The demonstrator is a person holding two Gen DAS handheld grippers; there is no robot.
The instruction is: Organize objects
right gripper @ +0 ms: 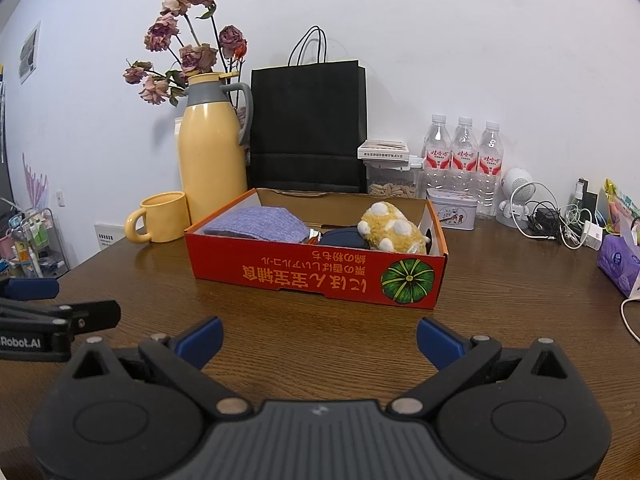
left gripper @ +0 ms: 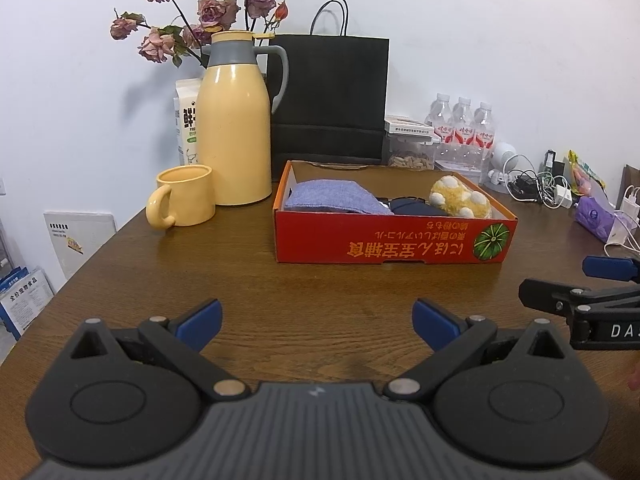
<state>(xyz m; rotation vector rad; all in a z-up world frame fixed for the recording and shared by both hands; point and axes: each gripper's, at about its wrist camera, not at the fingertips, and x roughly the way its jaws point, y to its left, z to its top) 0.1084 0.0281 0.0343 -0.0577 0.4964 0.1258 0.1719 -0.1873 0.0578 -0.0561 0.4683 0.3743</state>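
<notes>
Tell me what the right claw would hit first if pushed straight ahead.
Most likely the front wall of the red box; the right claw is open over bare table before it, though depth is uncertain.

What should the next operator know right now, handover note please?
Left claw: open, empty, low over the brown wooden table.
Right claw: open, empty, alongside it.
Red cardboard box already holds a folded blue-purple cloth, a dark navy item and a yellow-and-white plush toy.
The yellow ceramic mug and the tall yellow thermos jug stand outside the box; what remains is unclear.
</notes>
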